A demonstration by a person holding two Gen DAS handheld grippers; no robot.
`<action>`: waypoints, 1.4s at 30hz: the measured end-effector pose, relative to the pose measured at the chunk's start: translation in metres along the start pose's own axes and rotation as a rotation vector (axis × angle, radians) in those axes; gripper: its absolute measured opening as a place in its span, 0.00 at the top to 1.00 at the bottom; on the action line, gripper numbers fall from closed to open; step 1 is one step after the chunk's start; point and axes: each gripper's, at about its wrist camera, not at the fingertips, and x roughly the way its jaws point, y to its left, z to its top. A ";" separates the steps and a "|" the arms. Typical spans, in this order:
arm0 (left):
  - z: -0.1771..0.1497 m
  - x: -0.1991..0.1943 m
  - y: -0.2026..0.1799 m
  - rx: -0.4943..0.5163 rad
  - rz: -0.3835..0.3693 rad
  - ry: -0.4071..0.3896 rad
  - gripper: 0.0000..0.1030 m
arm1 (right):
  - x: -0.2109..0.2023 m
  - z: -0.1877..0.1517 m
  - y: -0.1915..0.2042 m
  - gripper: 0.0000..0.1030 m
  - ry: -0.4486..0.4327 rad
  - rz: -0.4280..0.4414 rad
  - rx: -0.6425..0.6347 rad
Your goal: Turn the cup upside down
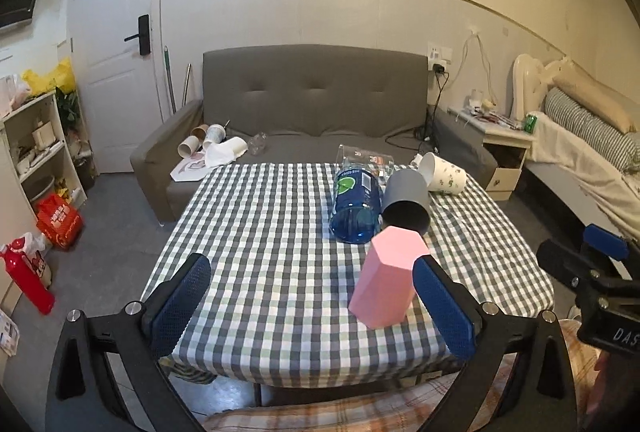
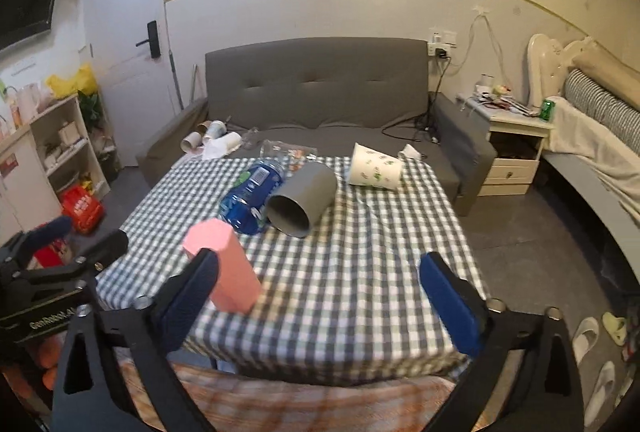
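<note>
Item: pink cup (image 1: 386,278), faceted, hexagonal section. Loc.: near edge of checked table (image 1: 256,232), standing w/ closed wider-looking face up in both views; whether the mouth is down on the cloth cannot be told for sure. Stands alone, just in front of grey cup (image 1: 406,202), which lies on its side w/ open mouth toward the cameras.

Neighbours: blue bottle (image 1: 356,206) on its side, touching or nearly touching grey cup; white printed cup (image 1: 442,174) tipped over near far edge. All apart from pink cup.

Left gripper (image 1: 312,296): fingers spread wide, nothing held; its right pad is just beside the pink cup's flank, contact uncertain.
Right gripper (image 2: 320,296): also wide open, empty; pink cup sits by its left finger (image 2: 192,292), not between the pads.

Handling (est.): looks like thin rigid plastic, light, prob. empty; matte, so moderate grip. Flat facets suit parallel pads: take mid-height across two opposite flats, not on a ridge. Taper means pads may slide toward narrow end; firm squeeze, no crush risk apparent. Light body tips easily if nudged by one finger first.
</note>
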 end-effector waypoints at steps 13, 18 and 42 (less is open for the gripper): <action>-0.012 -0.018 -0.001 -0.012 0.032 -0.015 0.00 | 0.000 -0.019 0.000 0.00 0.045 0.021 -0.003; -0.013 -0.019 0.000 -0.004 0.034 -0.014 0.00 | -0.001 -0.019 0.000 0.00 0.042 0.024 -0.003; -0.013 -0.020 0.005 -0.015 0.025 -0.010 0.00 | 0.001 -0.022 0.001 0.00 0.052 0.016 -0.005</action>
